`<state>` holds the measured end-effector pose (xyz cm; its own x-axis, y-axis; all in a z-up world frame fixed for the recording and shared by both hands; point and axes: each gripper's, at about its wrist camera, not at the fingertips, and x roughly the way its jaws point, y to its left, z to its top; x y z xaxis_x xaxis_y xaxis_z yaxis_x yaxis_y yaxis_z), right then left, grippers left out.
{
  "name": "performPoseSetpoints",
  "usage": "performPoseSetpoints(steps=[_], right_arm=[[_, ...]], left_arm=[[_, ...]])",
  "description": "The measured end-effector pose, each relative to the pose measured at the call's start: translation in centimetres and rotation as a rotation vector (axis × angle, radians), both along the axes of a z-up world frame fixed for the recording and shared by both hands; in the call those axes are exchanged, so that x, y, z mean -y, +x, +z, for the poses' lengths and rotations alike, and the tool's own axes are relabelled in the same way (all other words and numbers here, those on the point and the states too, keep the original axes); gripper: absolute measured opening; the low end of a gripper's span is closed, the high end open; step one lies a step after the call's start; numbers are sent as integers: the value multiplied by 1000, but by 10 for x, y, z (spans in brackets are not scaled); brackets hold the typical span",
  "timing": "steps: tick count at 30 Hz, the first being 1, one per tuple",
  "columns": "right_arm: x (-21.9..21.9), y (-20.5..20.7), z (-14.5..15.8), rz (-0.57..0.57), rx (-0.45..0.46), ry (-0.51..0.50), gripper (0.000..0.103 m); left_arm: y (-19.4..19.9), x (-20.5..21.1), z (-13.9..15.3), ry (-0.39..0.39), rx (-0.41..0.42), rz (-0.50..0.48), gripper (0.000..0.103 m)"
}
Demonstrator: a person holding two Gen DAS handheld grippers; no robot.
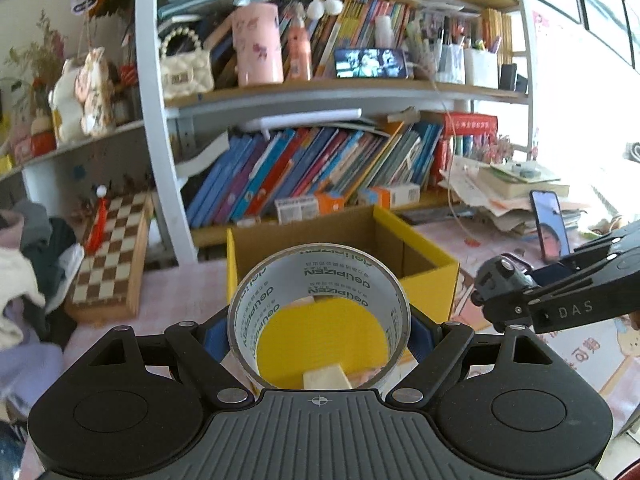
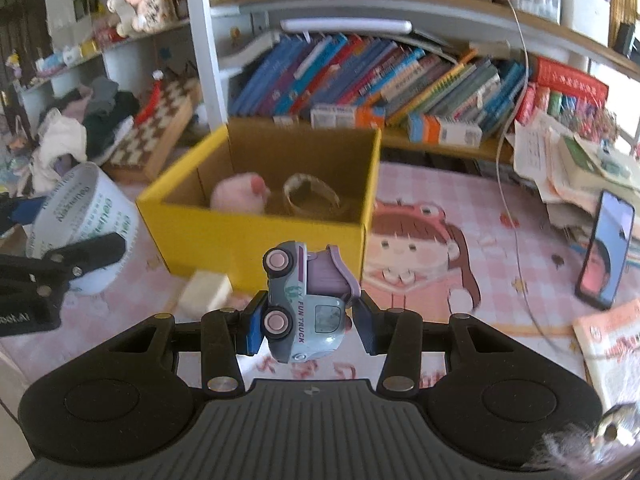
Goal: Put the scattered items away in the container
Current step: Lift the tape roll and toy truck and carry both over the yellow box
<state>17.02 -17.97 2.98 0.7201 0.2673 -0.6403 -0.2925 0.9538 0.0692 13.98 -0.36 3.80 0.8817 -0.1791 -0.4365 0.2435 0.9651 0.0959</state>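
Note:
My left gripper [image 1: 319, 330] is shut on a roll of clear tape [image 1: 319, 268], held up in front of the yellow cardboard box [image 1: 432, 280]; the roll also shows in the right wrist view [image 2: 80, 216]. My right gripper [image 2: 306, 316] is shut on a grey and purple toy truck [image 2: 304, 300], tipped on its side, just before the box [image 2: 256, 236]. Inside the box lie a pink plush toy [image 2: 240, 194] and a brown tape ring [image 2: 310, 196]. A cream eraser block [image 2: 204, 292] lies on the mat by the box's front wall.
A bookshelf full of books [image 2: 360, 76] stands behind the box. A chessboard case [image 2: 160, 132] and a pile of clothes [image 2: 76, 128] lie left. A phone [image 2: 608, 248] stands propped at right beside stacked papers [image 2: 580, 160]. A booklet [image 2: 612, 344] lies at the right edge.

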Motion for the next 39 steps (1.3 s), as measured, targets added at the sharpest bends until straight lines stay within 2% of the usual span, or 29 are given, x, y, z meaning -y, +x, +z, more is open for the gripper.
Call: performPoseSetpoints(steps=[9,21,29,35,39], right_arm=[[-7,28,17,56,39,13,42],[-8,78,28,118,100,17,42],[-7,113,25,154,122,13,42],[-11,149,18,214,100,-16,42],[-16,180,8,227,66,-29,42]], left_arm=[[23,4,13,41,37,-10,85],[59,19,22,143,56,-19,85],[98,28,17,216,27,-27,85],[124,32,5,176,-19,-17,85],[140,39,-11,192,-72,-11,85]])
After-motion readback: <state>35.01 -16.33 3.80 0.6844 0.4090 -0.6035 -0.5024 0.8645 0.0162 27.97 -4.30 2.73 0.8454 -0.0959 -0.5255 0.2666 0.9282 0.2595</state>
